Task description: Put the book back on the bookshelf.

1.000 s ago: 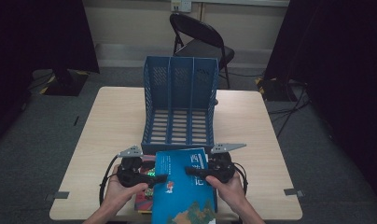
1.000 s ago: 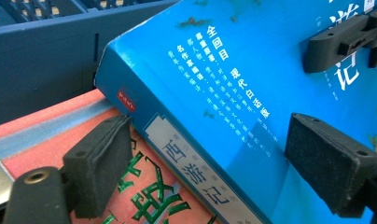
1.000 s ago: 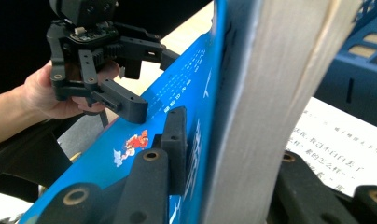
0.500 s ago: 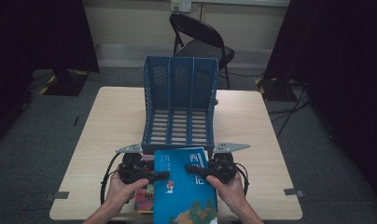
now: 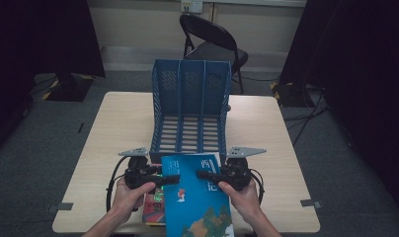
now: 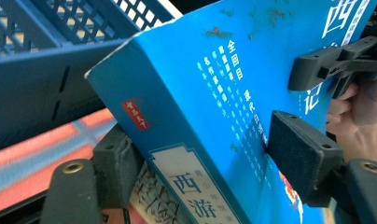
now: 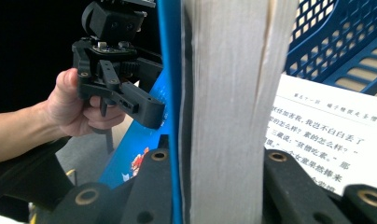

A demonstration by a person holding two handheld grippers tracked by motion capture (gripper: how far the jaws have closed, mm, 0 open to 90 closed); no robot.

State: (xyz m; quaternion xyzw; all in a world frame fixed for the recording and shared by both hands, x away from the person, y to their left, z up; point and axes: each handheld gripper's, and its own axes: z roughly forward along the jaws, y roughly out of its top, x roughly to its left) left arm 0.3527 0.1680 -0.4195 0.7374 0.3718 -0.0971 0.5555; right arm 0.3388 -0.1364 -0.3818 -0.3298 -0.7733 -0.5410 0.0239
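A thick blue book (image 5: 197,197) with white Chinese lettering is held tilted at the table's near edge, between both grippers. My left gripper (image 5: 170,178) grips its spine side: in the left gripper view one pad (image 6: 303,158) lies on the cover and the other (image 6: 114,165) sits under the book (image 6: 214,93). Its jaws have just been closing on it. My right gripper (image 5: 203,174) is shut on the page edge (image 7: 224,93); its jaws (image 7: 219,186) have also just tightened. A blue slotted file rack (image 5: 190,113) stands right behind the book.
A red-covered book (image 5: 155,205) lies flat under the blue one, on the wooden table (image 5: 113,128). A white printed page (image 7: 326,135) shows in the right gripper view. A black folding chair (image 5: 212,44) stands beyond the table. Bare tabletop flanks the rack.
The left gripper's jaws have narrowed onto the book's spine side. Hands and book have barely shifted.
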